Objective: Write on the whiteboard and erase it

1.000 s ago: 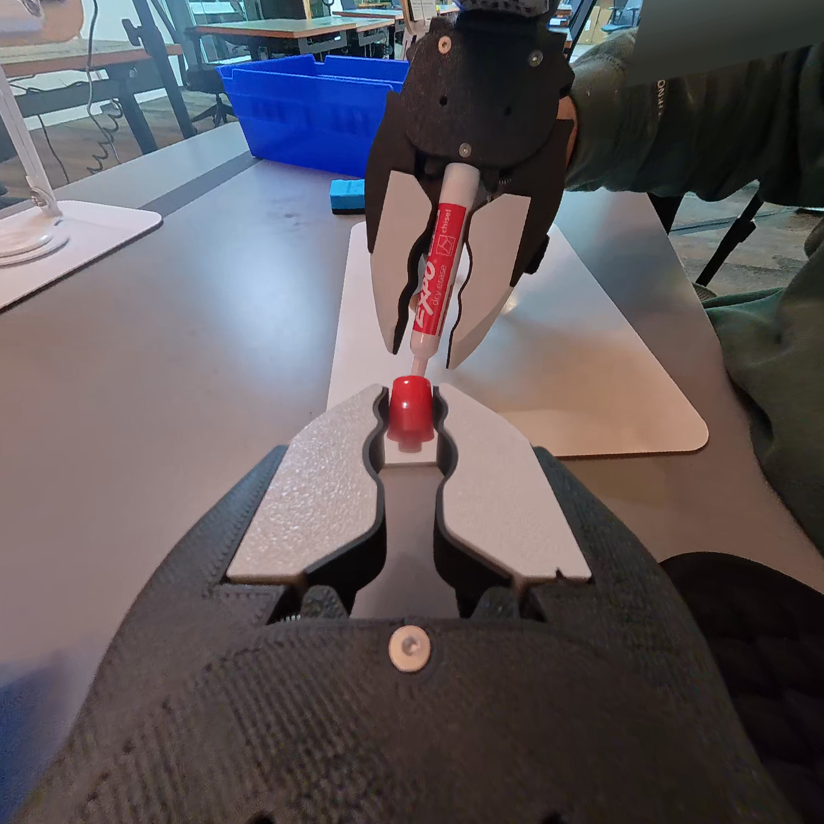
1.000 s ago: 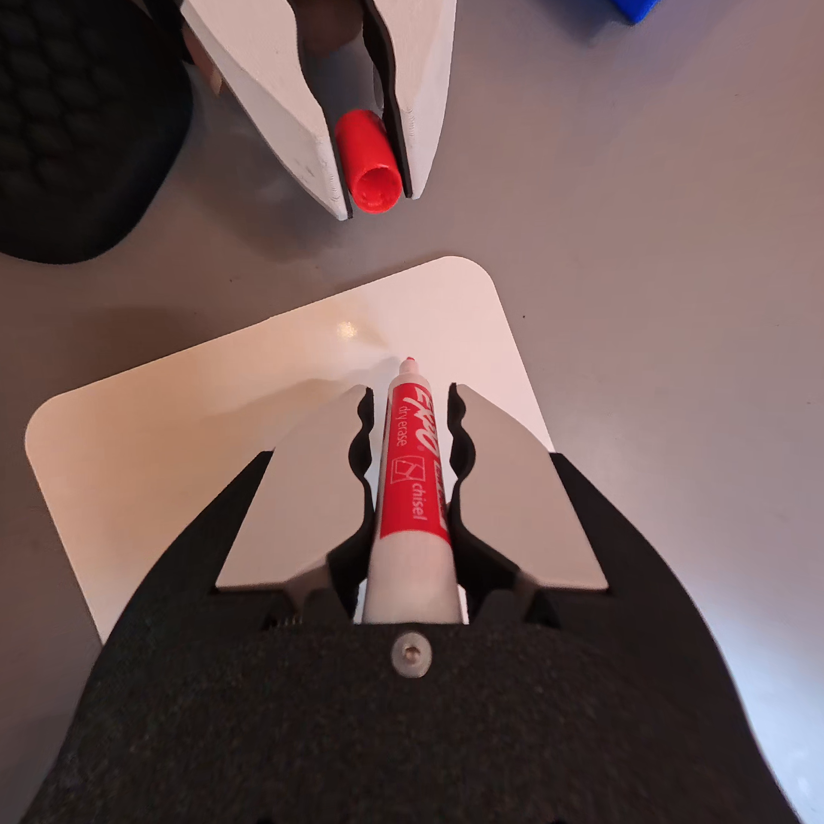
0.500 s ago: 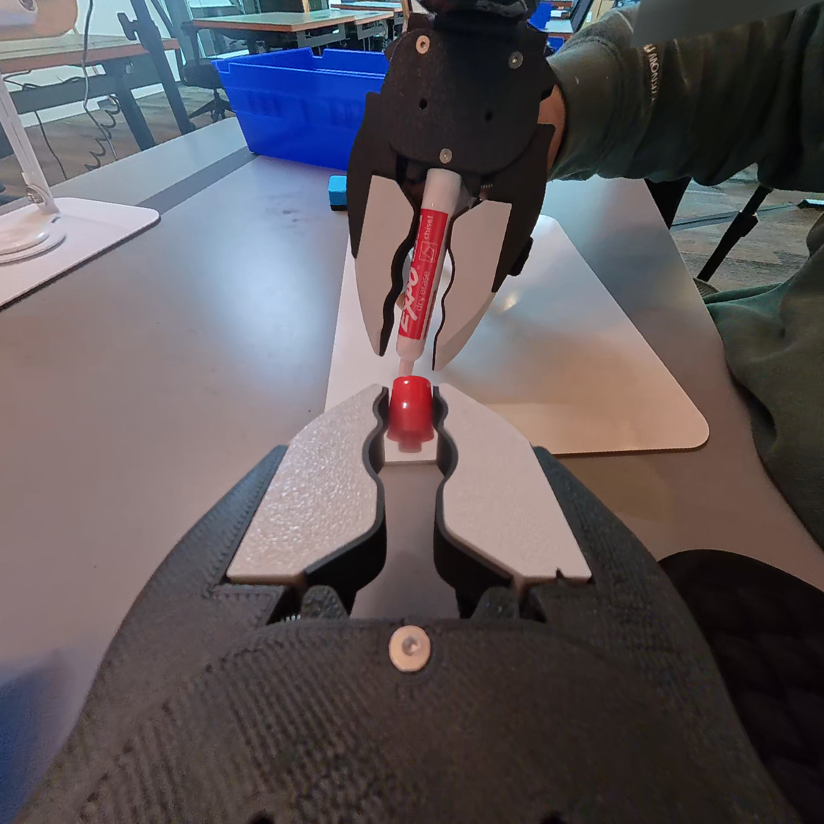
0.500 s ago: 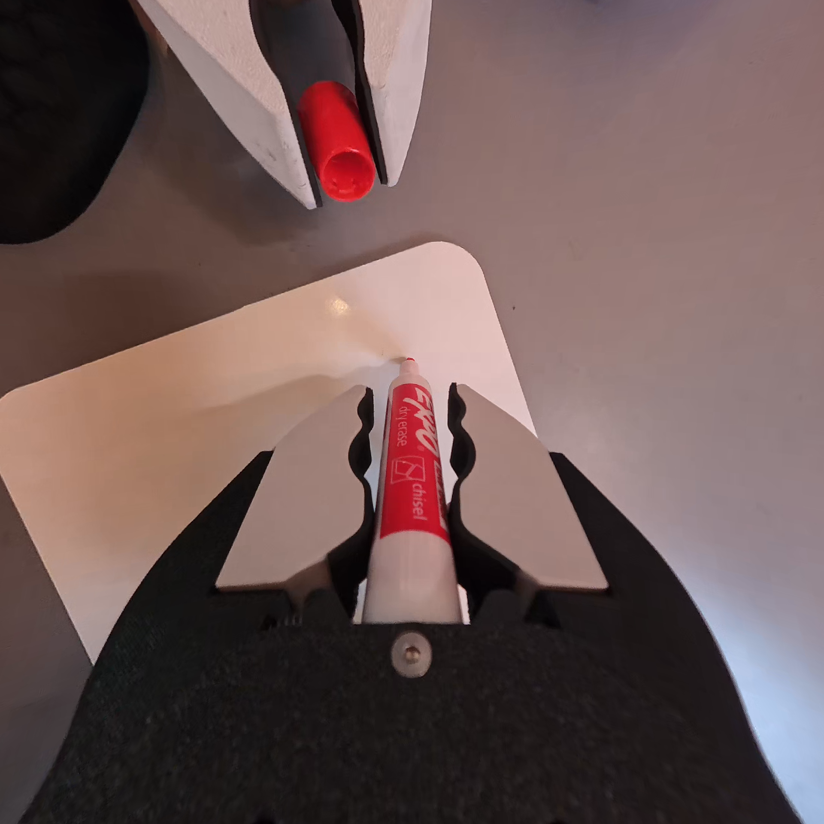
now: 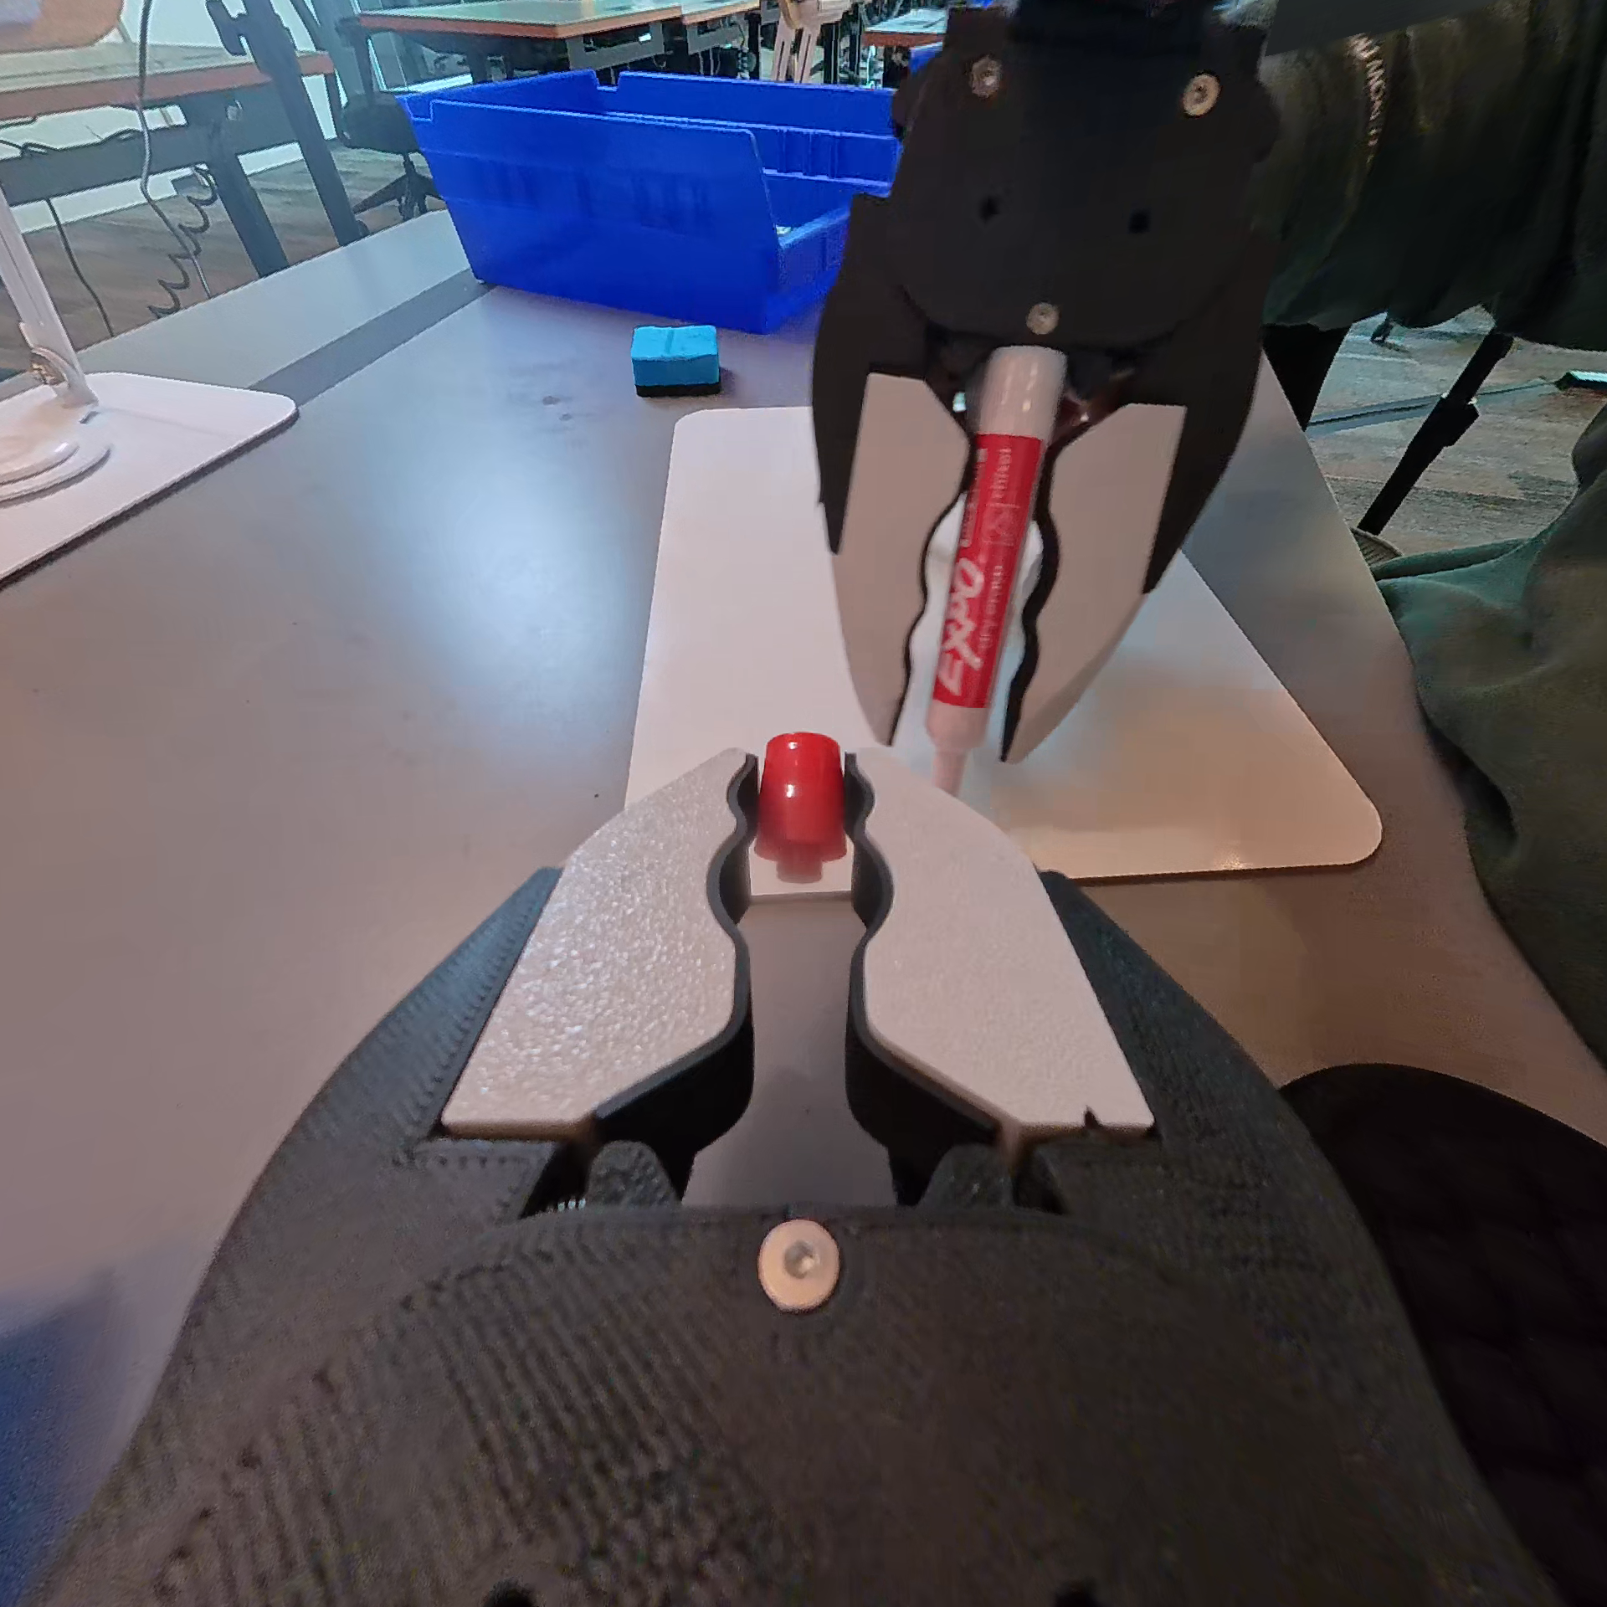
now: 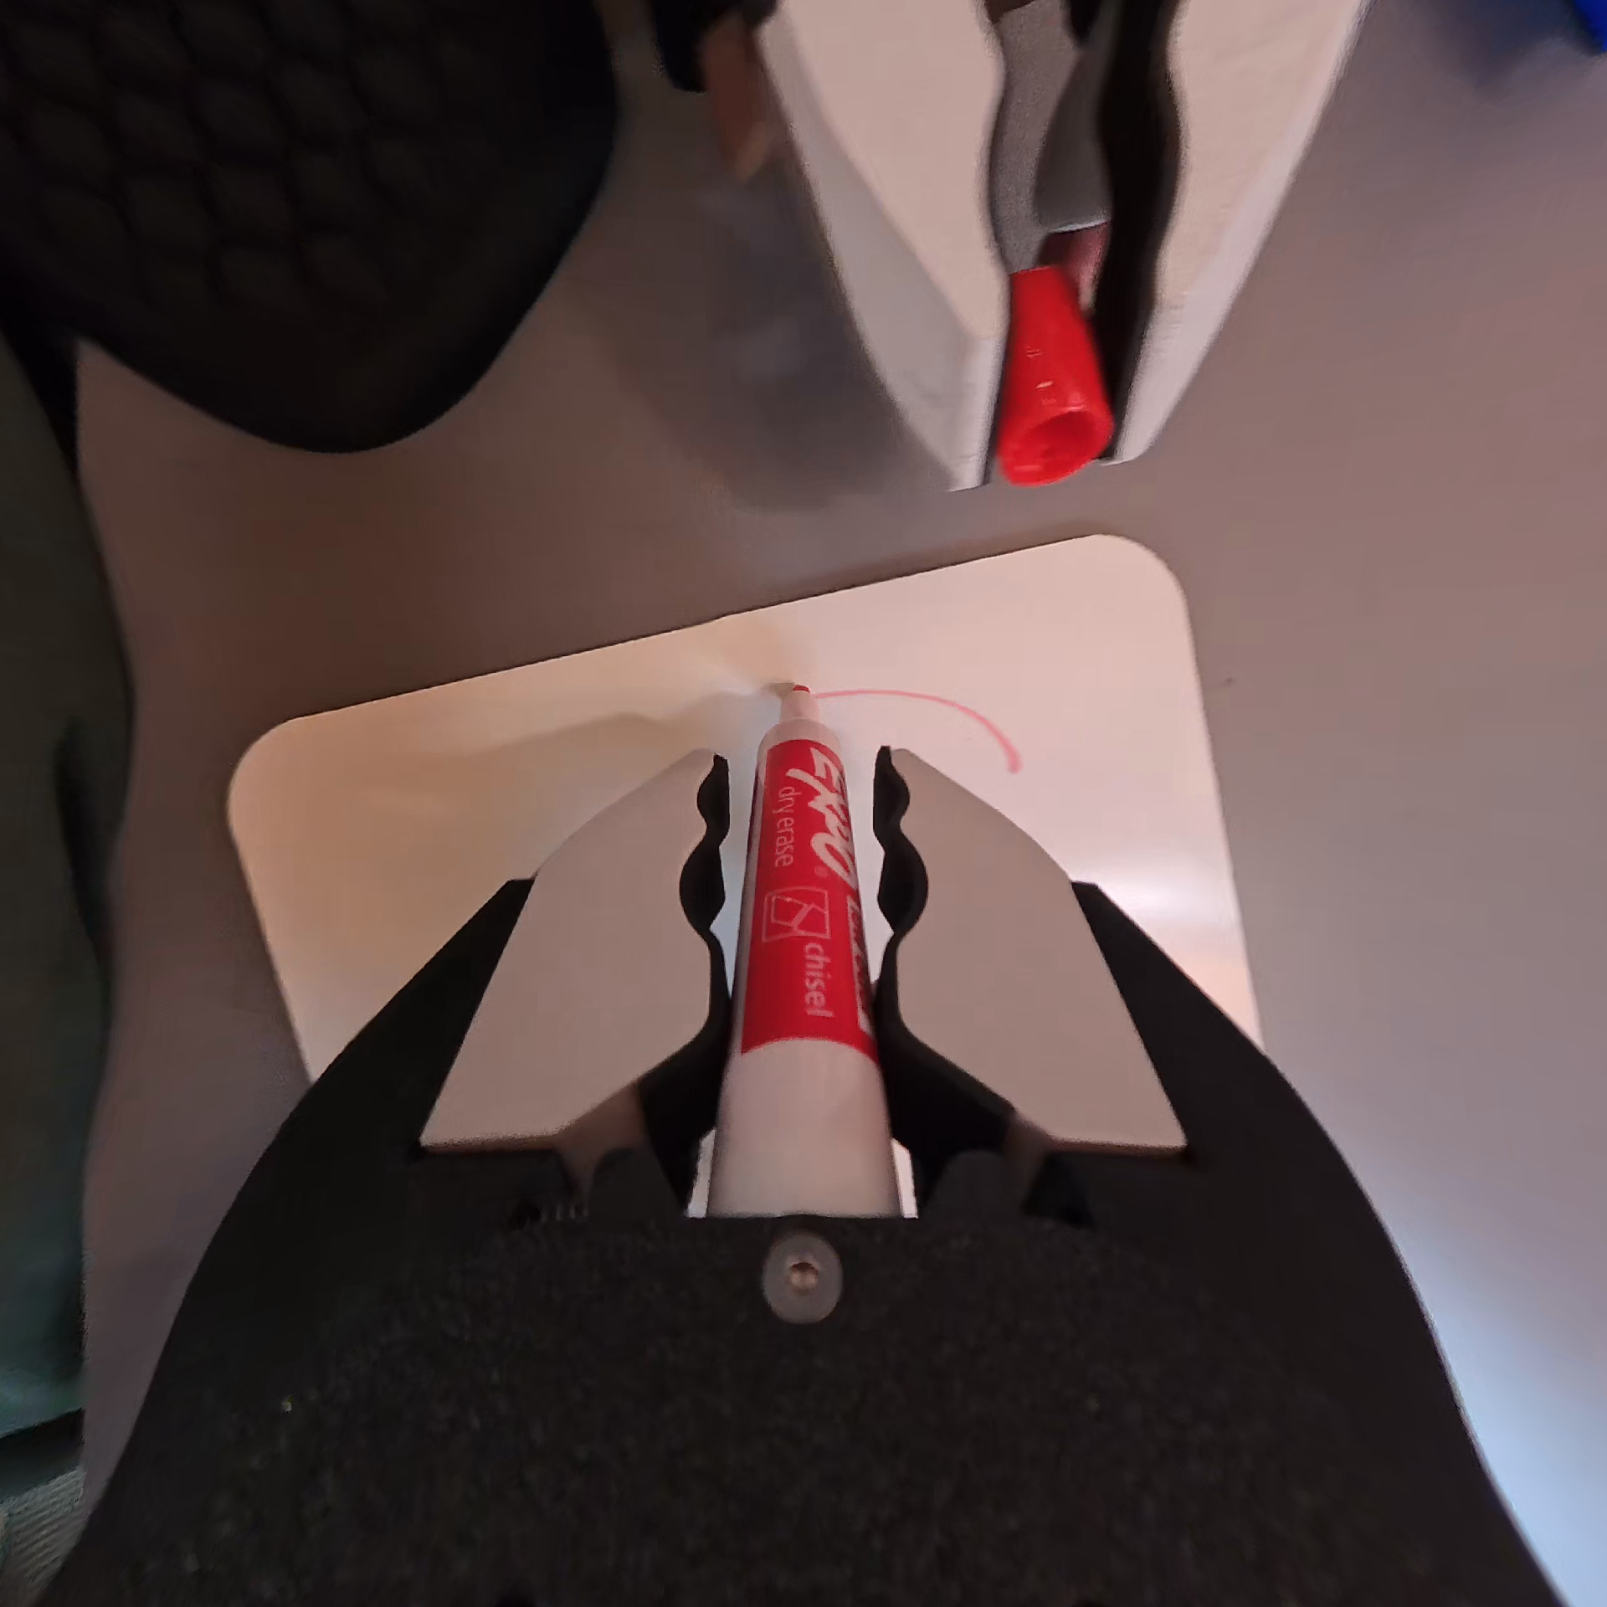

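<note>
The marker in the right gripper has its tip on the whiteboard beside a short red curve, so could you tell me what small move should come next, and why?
Probably keep the marker tip down and carry the stroke on across the whiteboard. The right gripper clamps the barrel, only one short red curve is drawn, and the left gripper keeps the red cap clear of the board.

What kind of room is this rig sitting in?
Probably an office or lab workspace: rows of desks behind, a blue storage bin on the grey table, office chairs and dangling cables.
</note>
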### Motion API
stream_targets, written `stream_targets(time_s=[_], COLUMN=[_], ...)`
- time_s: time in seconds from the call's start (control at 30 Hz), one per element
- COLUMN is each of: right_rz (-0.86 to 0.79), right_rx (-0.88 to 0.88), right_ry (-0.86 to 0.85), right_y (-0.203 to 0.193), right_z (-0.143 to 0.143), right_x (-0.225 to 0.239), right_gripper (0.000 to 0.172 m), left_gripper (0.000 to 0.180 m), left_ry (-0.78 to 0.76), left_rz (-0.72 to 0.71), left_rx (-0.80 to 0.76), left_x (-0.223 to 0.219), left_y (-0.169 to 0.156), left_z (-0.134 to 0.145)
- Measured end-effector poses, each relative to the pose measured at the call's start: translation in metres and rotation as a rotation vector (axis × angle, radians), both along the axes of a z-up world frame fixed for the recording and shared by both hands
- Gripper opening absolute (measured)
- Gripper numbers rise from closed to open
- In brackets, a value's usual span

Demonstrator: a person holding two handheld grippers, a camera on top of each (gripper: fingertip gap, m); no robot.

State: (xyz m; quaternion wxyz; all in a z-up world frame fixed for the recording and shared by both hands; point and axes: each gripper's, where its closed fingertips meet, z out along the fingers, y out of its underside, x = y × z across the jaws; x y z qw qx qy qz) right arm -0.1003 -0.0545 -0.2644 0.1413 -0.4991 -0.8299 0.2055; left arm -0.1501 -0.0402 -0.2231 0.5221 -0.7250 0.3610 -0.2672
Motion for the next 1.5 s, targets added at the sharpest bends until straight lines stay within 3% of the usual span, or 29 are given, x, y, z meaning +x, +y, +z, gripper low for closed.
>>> stream_targets(time_s=[0.17,0.37,0.6,0.9,1.1,1.27,1.5], right_rz=[0.000,-0.076,-0.106,-0.052,-0.169,-0.217,-0.227], right_rx=[0.009,0.063,0.117,0.093,0.063,0.061,0.060], right_ry=[-0.043,-0.078,-0.070,-0.015,0.033,0.018,0.017], right_y=[-0.008,0.024,0.060,0.051,0.073,0.078,0.080], right_z=[-0.001,0.000,0.000,0.000,0.018,0.011,0.006], right_x=[0.028,0.048,0.028,-0.011,0.017,0.040,0.038], right_gripper=[0.033,0.033,0.033,0.036,0.034,0.034,0.035], left_gripper=[0.018,0.018,0.018,0.018,0.018,0.018,0.018], left_ry=[0.001,0.006,0.006,0.009,0.007,0.010,0.005], left_rz=[0.001,-0.004,-0.008,-0.014,-0.017,-0.009,-0.004], left_rx=[-0.003,-0.002,-0.003,-0.001,-0.002,-0.002,-0.004], left_x=[0.001,0.002,0.003,0.003,0.004,0.004,0.004], left_y=[0.000,-0.001,-0.001,-0.002,-0.002,-0.001,-0.001], left_z=[-0.001,-0.002,-0.002,-0.001,-0.001,-0.003,-0.002])
